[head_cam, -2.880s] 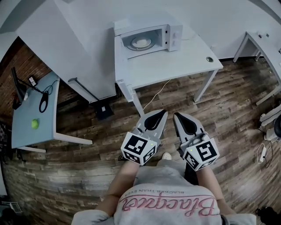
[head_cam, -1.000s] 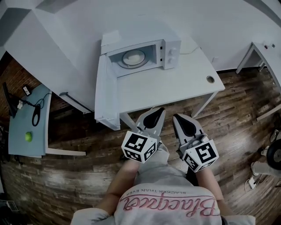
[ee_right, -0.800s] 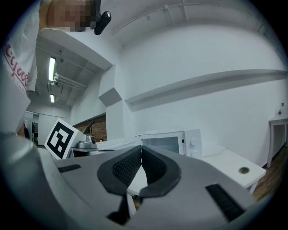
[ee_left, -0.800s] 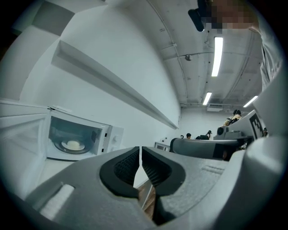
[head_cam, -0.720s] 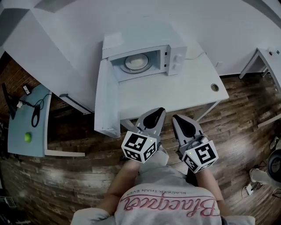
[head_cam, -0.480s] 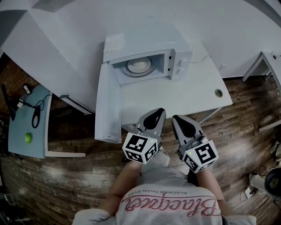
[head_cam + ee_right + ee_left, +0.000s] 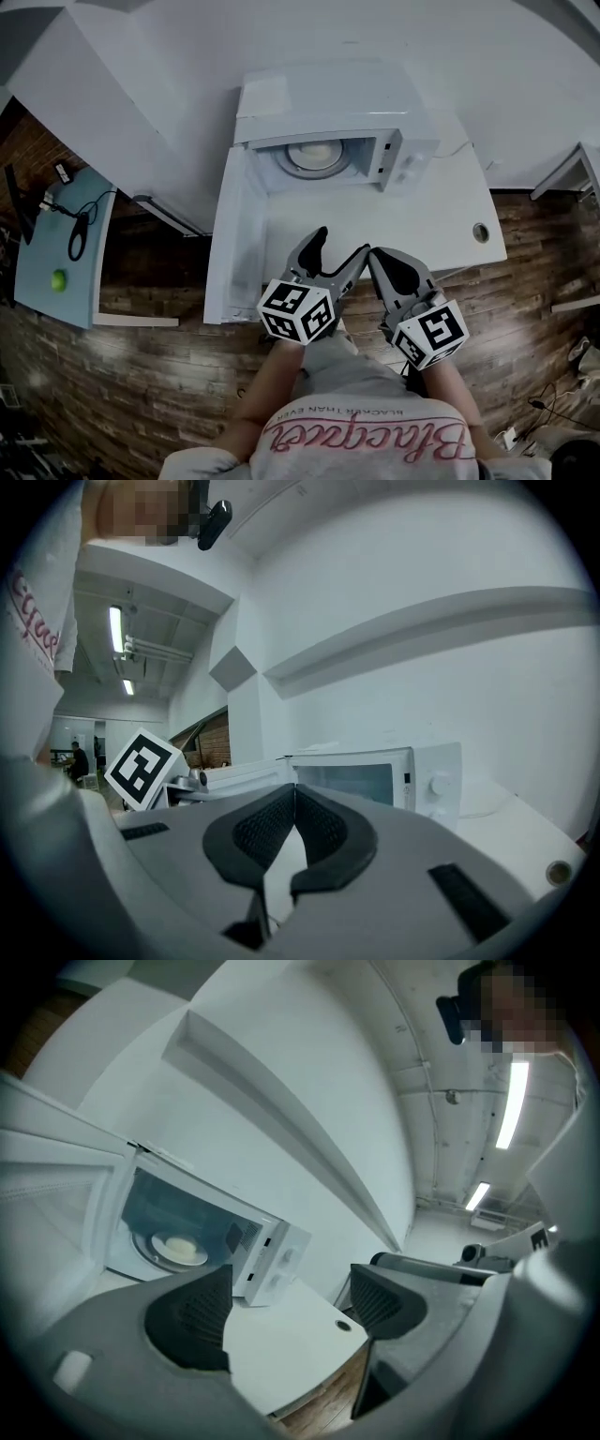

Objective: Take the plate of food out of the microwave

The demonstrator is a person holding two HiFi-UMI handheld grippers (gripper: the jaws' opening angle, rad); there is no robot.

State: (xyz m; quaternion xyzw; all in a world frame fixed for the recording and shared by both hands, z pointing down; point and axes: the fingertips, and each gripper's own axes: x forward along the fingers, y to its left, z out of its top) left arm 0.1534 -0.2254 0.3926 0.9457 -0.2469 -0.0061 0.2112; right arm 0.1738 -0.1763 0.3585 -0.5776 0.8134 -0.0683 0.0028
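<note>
Inside the microwave (image 7: pixel 333 98) the plate (image 7: pixel 312 156) lies well beyond the left gripper (image 7: pixel 341 242), whose empty jaws have just been opening, and the clenched right gripper (image 7: pixel 377 255).

Head cam is looking steeply down past the person's chest at the microwave (image 7: pixel 328 103). Both gripper cams are facing it too, level, from close in front.
</note>
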